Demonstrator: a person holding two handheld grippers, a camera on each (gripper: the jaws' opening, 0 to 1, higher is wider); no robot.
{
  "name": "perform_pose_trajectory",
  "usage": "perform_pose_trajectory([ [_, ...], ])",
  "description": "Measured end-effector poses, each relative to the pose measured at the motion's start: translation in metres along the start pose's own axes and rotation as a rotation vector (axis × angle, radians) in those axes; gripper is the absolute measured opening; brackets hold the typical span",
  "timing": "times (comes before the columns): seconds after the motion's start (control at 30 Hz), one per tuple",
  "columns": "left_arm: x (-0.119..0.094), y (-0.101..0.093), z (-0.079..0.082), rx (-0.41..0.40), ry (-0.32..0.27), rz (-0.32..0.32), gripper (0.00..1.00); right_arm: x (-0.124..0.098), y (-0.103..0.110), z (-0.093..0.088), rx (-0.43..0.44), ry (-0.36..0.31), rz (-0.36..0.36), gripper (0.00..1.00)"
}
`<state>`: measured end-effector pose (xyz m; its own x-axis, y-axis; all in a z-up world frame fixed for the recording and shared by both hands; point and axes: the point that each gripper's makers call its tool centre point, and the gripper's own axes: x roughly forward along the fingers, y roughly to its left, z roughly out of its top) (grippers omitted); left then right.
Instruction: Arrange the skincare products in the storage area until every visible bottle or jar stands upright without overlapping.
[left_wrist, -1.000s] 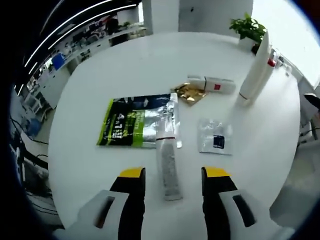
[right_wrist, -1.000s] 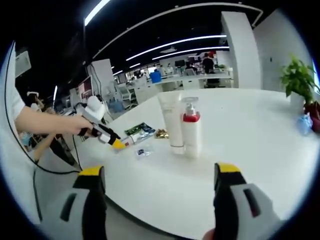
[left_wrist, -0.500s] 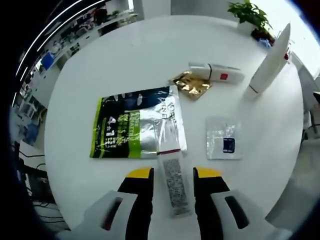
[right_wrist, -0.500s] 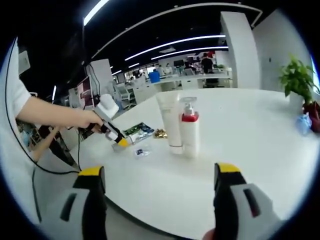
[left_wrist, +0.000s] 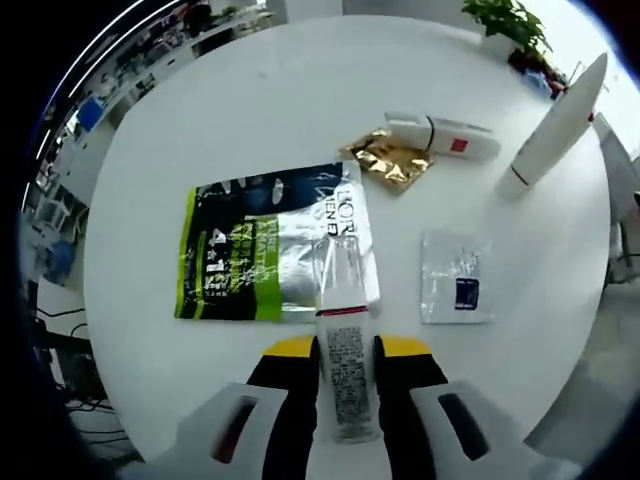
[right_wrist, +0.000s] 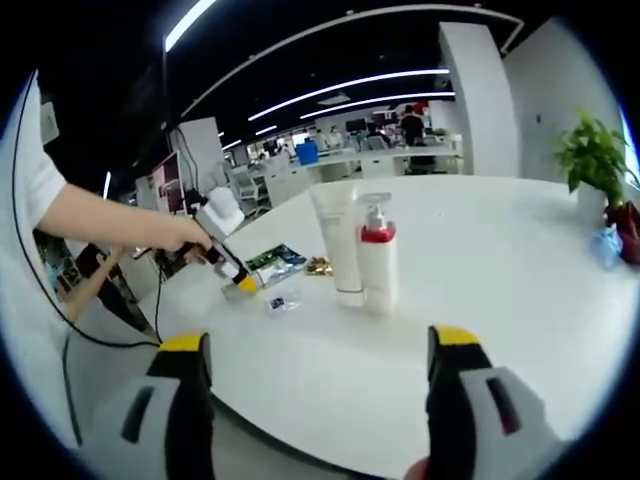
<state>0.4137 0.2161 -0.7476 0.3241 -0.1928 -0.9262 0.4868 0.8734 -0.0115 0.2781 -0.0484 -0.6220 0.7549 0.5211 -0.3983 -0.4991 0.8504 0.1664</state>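
A silvery tube (left_wrist: 345, 370) lies flat on the white table (left_wrist: 250, 110), and my left gripper (left_wrist: 346, 350) is shut on it, its yellow-tipped jaws pressing both sides. The tube's far end rests on a green and black foil pouch (left_wrist: 270, 250). A white tube with a red label (left_wrist: 445, 135) lies beyond, beside a gold sachet (left_wrist: 390, 160). A tall white tube (left_wrist: 555, 135) stands upright at the right. In the right gripper view that white tube (right_wrist: 338, 240) stands next to a red-collared pump bottle (right_wrist: 377, 255). My right gripper (right_wrist: 315, 375) hangs open off the table's near edge.
A small clear sachet with a blue square (left_wrist: 458, 290) lies right of the pouch. A potted plant (right_wrist: 592, 160) stands at the table's far side. The person's hand holds the left gripper (right_wrist: 225, 250) over the pouch. Bare tabletop spreads between the bottles and my right gripper.
My left gripper has moved forward over the silvery tube and its jaws have come together onto it. The right gripper has stayed put and open.
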Motion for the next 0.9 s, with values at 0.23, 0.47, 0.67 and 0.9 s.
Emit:
perform_pose_trajectory([
  [0.23, -0.003, 0.000, 0.000, -0.055, -0.024, -0.013, 0.17, 0.001, 0.001, -0.001, -0.006, 0.008, 0.005, 0.89],
  [0.47, -0.015, -0.010, -0.005, -0.076, -0.056, -0.033, 0.17, 0.001, 0.002, -0.002, -0.013, 0.013, 0.011, 0.89],
  [0.67, -0.024, -0.018, -0.008, -0.118, -0.107, -0.066, 0.17, 0.002, 0.003, -0.003, -0.020, 0.020, 0.017, 0.88],
  [0.9, -0.039, -0.035, -0.009, -0.121, -0.181, -0.111, 0.17, 0.002, 0.006, -0.004, -0.023, 0.025, 0.031, 0.88],
])
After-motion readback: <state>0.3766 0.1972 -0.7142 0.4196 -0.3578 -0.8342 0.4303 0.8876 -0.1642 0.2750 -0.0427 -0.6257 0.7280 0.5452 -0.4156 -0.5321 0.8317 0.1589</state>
